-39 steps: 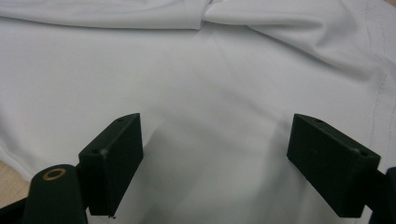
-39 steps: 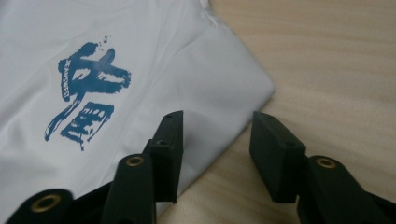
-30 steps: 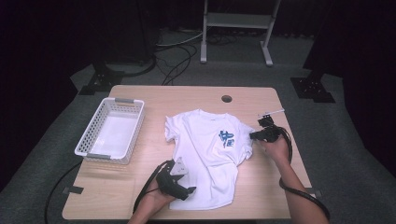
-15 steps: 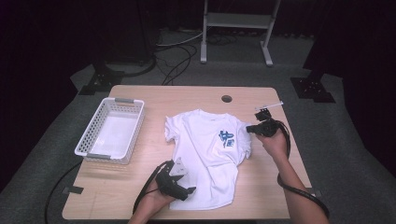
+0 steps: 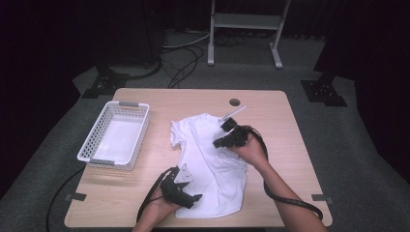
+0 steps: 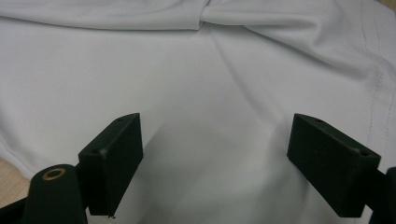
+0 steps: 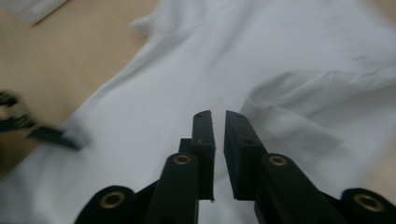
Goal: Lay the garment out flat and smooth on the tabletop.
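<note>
A white T-shirt [image 5: 205,162] lies flat on the wooden table [image 5: 285,121], its right side folded in over the chest. My right gripper [image 5: 217,143] hovers over the shirt's middle. Its jaws have just been opening and stand a narrow gap apart in the right gripper view [image 7: 218,114], with no cloth between them; a folded edge [image 7: 285,121] lies just beyond. My left gripper [image 5: 196,198] rests at the shirt's lower left hem. Seen in the left gripper view [image 6: 215,135], its jaws are wide apart over smooth cloth [image 6: 210,79].
A white plastic basket [image 5: 92,142] stands at the table's left. A round cable hole [image 5: 235,102] sits near the far edge. Bare wood lies to the right of the shirt. Cables trail off the front edge from both grippers.
My right gripper moved left from the shirt's right sleeve to its middle. The shirt's right side now lies folded over, hiding the blue print. The left gripper stayed put.
</note>
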`<act>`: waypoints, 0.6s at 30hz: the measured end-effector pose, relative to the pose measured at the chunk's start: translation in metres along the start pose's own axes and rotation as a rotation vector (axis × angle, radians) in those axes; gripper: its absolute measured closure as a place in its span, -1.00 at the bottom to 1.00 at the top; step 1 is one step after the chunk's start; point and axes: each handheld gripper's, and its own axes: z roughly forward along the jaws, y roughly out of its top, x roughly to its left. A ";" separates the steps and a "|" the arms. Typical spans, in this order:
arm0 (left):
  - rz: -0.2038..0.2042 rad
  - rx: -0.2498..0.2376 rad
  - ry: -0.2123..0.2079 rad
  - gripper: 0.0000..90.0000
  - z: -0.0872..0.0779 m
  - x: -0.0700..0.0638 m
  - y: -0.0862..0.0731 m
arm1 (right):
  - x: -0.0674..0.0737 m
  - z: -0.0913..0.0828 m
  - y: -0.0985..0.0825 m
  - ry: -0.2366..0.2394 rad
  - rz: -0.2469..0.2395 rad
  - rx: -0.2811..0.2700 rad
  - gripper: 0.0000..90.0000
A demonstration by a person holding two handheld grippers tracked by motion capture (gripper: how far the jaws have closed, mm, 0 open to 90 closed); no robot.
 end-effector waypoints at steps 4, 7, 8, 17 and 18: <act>-0.002 0.000 0.000 -0.60 0.000 0.000 0.000 | 0.009 0.012 -0.001 -0.027 -0.051 0.044 0.65; -0.003 0.002 0.000 -0.60 0.000 0.000 0.000 | -0.001 0.008 -0.002 -0.075 -0.030 0.023 0.59; -0.003 0.002 0.000 -0.60 0.000 0.000 0.000 | -0.005 0.007 -0.002 -0.098 -0.028 0.020 0.57; -0.001 0.002 -0.002 -0.60 0.000 0.000 0.000 | -0.032 0.018 -0.001 -0.183 0.007 0.011 0.46; 0.000 0.002 -0.002 -0.60 0.000 0.000 0.000 | -0.034 0.020 -0.001 -0.185 0.006 0.018 0.46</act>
